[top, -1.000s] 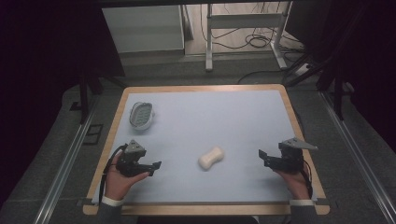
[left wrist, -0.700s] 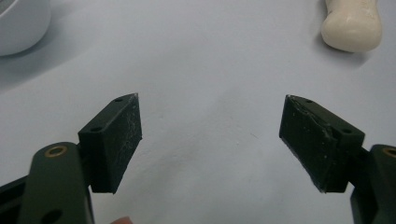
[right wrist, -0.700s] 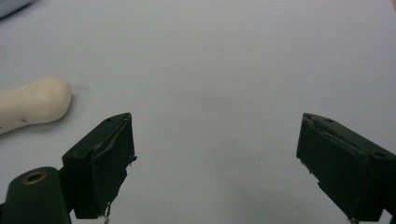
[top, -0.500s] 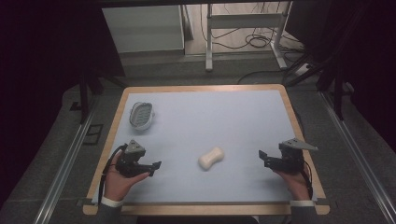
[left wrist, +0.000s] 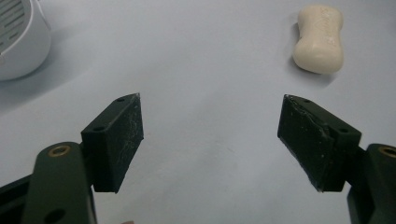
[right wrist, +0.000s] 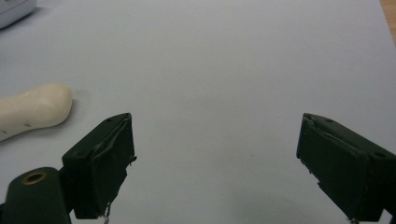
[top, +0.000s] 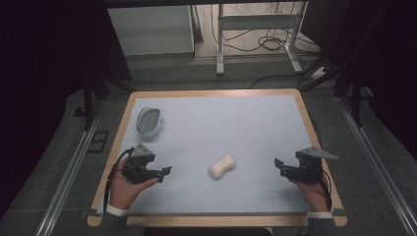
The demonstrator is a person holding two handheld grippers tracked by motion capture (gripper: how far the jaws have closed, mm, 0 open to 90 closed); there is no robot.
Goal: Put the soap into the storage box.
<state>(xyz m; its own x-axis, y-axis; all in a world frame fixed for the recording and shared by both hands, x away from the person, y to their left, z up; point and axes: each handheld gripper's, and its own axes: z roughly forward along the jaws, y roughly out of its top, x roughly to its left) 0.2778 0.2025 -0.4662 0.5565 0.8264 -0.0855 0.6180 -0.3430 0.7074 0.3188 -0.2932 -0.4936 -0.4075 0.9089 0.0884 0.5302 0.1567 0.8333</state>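
A cream bar of soap lies on the pale blue mat near the table's front middle. It also appears at the upper right of the left gripper view, soap, and at the left edge of the right gripper view, soap. A white slotted soap dish sits at the back left. My left gripper rests at the front left, open and empty, pointing toward the soap. My right gripper rests at the front right, open and empty, facing left toward the soap.
The mat covers a wooden-edged table. The dish sits at the upper left in the left gripper view. Beyond the table are metal frame legs and cables on a dark floor.
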